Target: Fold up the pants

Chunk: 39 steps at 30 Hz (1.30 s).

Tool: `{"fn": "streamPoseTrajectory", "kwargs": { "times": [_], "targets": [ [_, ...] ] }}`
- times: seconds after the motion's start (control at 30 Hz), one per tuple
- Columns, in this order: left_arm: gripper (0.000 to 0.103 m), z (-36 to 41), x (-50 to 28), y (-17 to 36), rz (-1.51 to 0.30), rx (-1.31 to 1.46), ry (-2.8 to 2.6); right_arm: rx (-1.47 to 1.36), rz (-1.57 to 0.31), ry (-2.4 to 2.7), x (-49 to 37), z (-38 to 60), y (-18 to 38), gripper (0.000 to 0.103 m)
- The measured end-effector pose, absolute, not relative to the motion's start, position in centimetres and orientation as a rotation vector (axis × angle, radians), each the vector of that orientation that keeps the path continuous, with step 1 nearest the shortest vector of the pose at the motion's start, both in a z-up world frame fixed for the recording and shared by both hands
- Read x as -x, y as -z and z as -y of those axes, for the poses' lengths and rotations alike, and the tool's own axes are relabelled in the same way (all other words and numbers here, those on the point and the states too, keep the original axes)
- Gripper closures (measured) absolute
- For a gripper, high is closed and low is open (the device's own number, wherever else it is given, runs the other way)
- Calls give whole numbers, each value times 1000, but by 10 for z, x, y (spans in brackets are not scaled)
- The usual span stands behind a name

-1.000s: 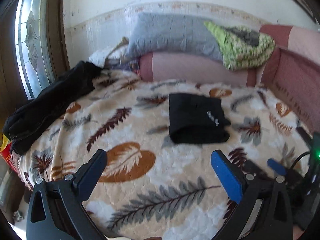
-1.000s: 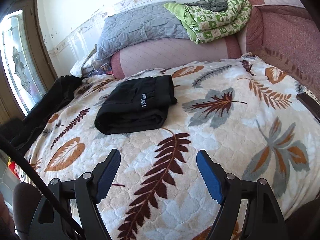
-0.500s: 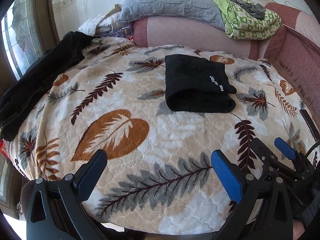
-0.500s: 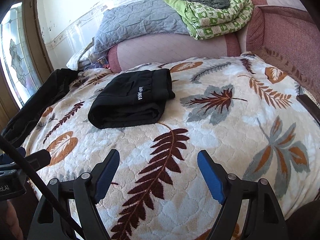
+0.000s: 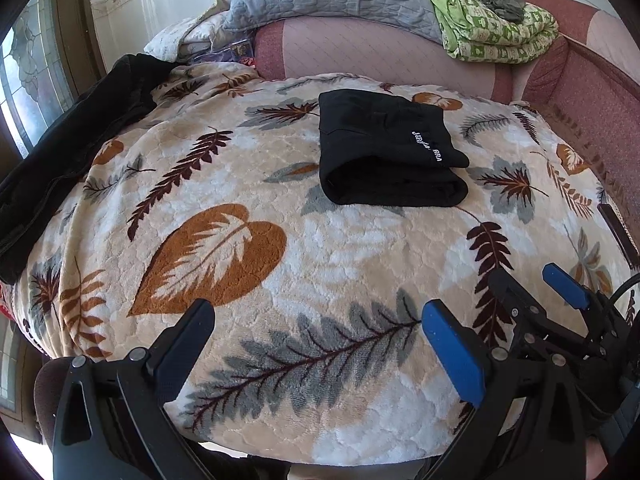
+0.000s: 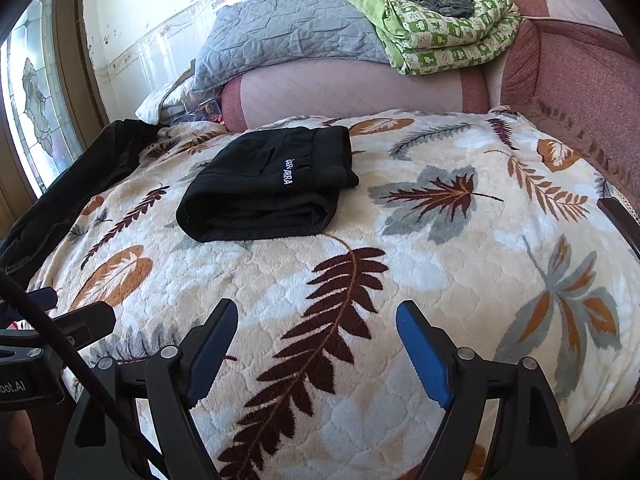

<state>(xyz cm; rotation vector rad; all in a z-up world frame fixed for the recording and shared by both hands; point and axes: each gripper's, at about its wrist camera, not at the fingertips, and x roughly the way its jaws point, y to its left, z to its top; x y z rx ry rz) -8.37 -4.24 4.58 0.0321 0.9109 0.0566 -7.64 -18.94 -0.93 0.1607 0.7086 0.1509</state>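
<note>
Your left gripper (image 5: 316,336) and right gripper (image 6: 316,330) share one build: black angular plastic frames with silver screws and blue ridged finger pads (image 6: 424,354). A black cable (image 6: 76,364) runs beside the right one. White lettering marks the left body.
</note>
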Motion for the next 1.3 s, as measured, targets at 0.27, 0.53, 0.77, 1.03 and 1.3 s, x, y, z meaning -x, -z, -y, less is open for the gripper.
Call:
{"fn": "streamPoseTrajectory", "kwargs": {
  "times": [0.27,0.53,0.77,1.03,1.3],
  "targets": [
    [0,44,83,-40,-936,-34,-47,-155,-718,-152,76,188,11,16],
    [0,43,83,-36,-954,-26,-42,-155,-720,-149,77,186,11,16],
    [0,44,83,-34,-964,-22,-40,-149,-724,-151,77,186,13,16],
    [0,40,81,-27,-998,10,-29,-131,-721,-143,75,189,14,15],
    [0,38,80,-25,-1009,18,-29,-119,-728,-145,74,188,14,15]
  ]
}}
